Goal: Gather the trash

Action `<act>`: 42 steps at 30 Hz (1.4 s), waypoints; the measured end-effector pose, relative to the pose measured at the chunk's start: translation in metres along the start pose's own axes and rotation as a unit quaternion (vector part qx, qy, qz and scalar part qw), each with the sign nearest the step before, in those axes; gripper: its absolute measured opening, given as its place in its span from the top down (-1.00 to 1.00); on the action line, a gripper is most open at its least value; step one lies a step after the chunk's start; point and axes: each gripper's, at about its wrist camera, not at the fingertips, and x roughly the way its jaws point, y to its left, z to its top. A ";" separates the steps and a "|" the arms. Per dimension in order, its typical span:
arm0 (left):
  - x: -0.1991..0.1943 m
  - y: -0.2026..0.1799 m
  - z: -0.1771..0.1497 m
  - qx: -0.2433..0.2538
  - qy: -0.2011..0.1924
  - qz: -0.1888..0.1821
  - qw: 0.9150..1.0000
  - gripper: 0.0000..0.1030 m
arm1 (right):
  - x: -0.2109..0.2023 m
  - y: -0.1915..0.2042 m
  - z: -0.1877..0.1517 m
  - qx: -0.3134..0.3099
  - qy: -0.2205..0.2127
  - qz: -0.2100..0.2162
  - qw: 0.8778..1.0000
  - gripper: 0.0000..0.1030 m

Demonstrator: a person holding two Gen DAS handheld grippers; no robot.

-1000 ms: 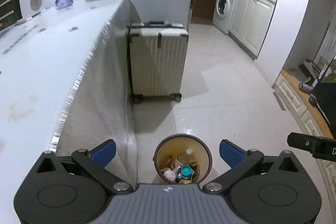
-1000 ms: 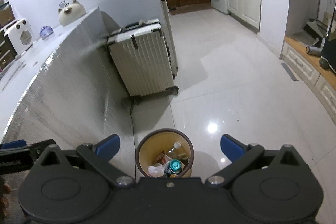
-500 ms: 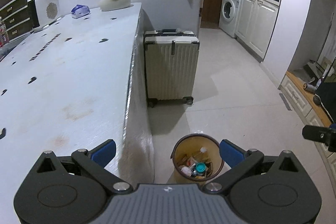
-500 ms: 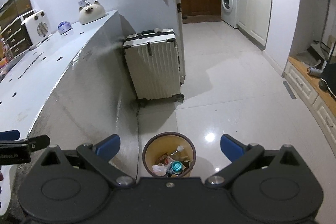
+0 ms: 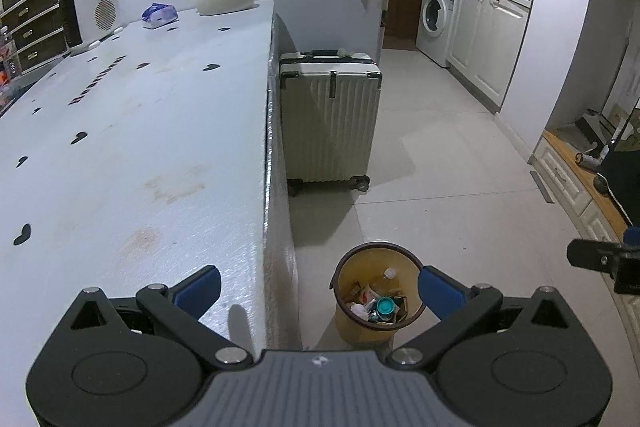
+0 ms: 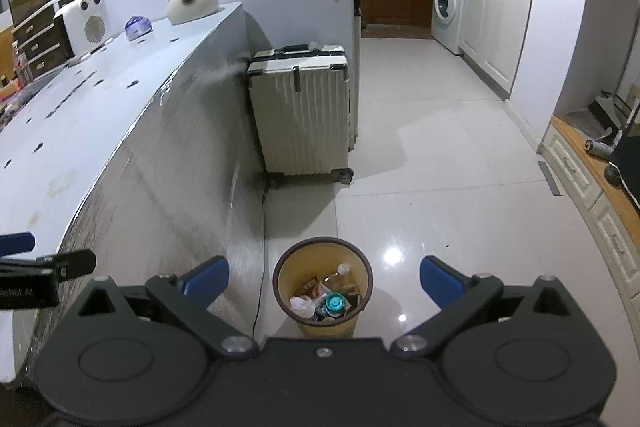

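The trash bin stands on the floor, just beside the end of the tabletop and in front of a suitcase. It is part-filled with a plastic bottle, crumpled wrappers and a teal-capped container. These items are judged light, crushable and slippery. The bin is judged stiff and light; the rim is the suggested hold. On the left gripper and the right gripper, the jaws are spread wide. Nothing is held or touched.
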 end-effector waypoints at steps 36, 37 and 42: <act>-0.003 0.009 -0.013 -0.012 0.019 0.006 1.000 -1.00 | 0.004 0.015 -0.014 -0.001 0.025 -0.020 0.999 -0.99; -0.002 0.009 -0.014 -0.012 0.019 0.005 1.000 -1.00 | 0.004 0.015 -0.014 -0.001 0.025 -0.020 0.999 -0.99; -0.002 0.008 -0.015 -0.013 0.020 0.005 1.000 -1.00 | 0.004 0.014 -0.014 0.000 0.026 -0.021 0.999 -0.99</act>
